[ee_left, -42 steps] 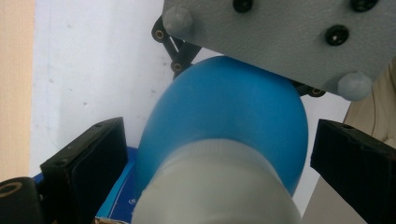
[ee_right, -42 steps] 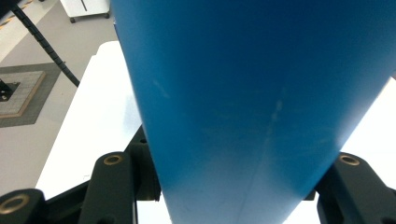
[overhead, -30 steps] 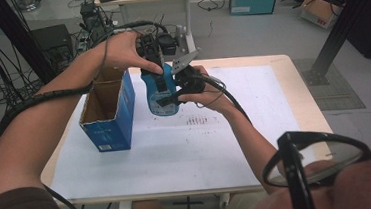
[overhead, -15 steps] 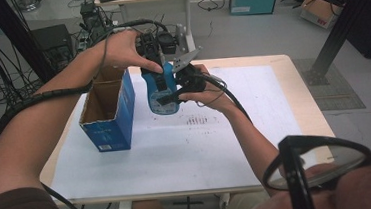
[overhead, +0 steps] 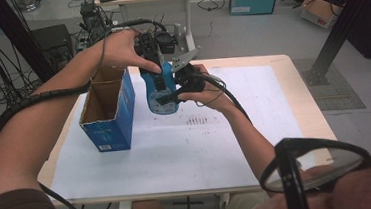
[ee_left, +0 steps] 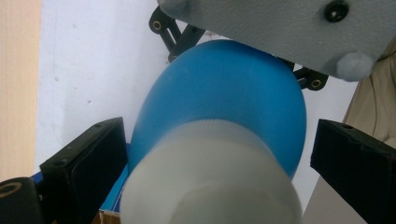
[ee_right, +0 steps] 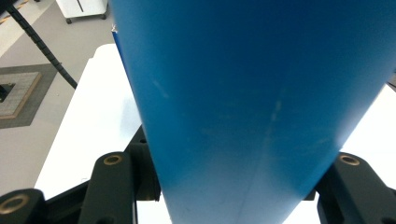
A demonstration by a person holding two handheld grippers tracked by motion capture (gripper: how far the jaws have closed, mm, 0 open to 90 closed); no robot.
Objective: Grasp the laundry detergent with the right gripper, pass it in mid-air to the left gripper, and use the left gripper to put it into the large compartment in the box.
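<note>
Jaws of your right gripper [overhead: 169, 99] clamp the blue bottle [overhead: 162, 92] at frame centre, above the table [overhead: 291, 76]; your left gripper [overhead: 157, 81] stands open around its white cap [ee_left: 210, 177]. Uneven closing could tilt the bottle.

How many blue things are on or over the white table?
2. A blue bottle is held up between the two grippers above the table, and an open blue box stands to its left. The box's inside is hidden, so more could be there.
</note>
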